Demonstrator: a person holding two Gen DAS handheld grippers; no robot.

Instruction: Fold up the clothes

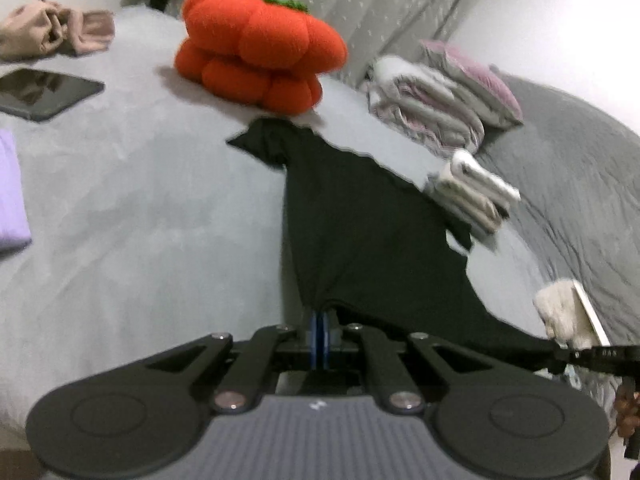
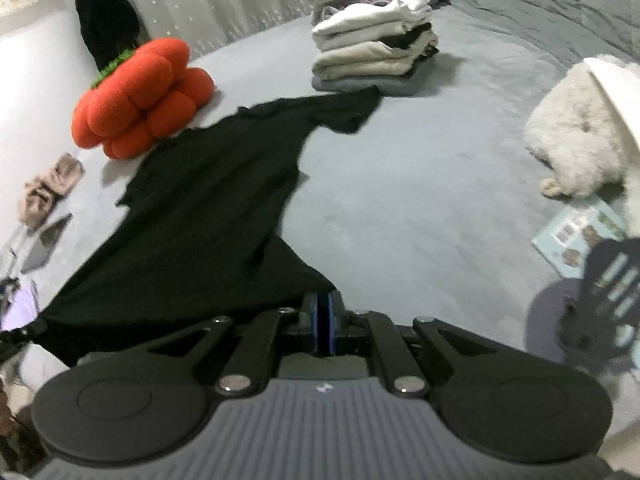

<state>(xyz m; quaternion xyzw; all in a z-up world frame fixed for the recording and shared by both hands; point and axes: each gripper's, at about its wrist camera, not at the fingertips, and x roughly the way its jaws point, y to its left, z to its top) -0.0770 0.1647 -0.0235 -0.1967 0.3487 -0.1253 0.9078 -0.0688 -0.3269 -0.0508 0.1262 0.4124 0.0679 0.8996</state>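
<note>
A black T-shirt (image 1: 360, 224) lies stretched over the grey bed, its sleeves spread at the far end. My left gripper (image 1: 320, 320) is shut on one near corner of its hem, the cloth bunched between the blue pads. In the right wrist view the same black T-shirt (image 2: 208, 208) runs away towards the pile of folded clothes (image 2: 372, 60). My right gripper (image 2: 324, 312) is shut on the other near corner of the hem. The hem edge hangs taut between both grippers, and the right gripper's black frame shows at the left wrist view's right edge.
An orange pumpkin plush (image 1: 260, 48) sits just beyond the shirt. Folded bedding (image 1: 440, 92) and the folded clothes pile (image 1: 472, 196) lie to the right. A tablet (image 1: 44, 92), a beige garment (image 1: 52, 32) and lilac cloth (image 1: 10, 196) lie left. A white fluffy toy (image 2: 576, 128) and booklet (image 2: 576, 232) lie right.
</note>
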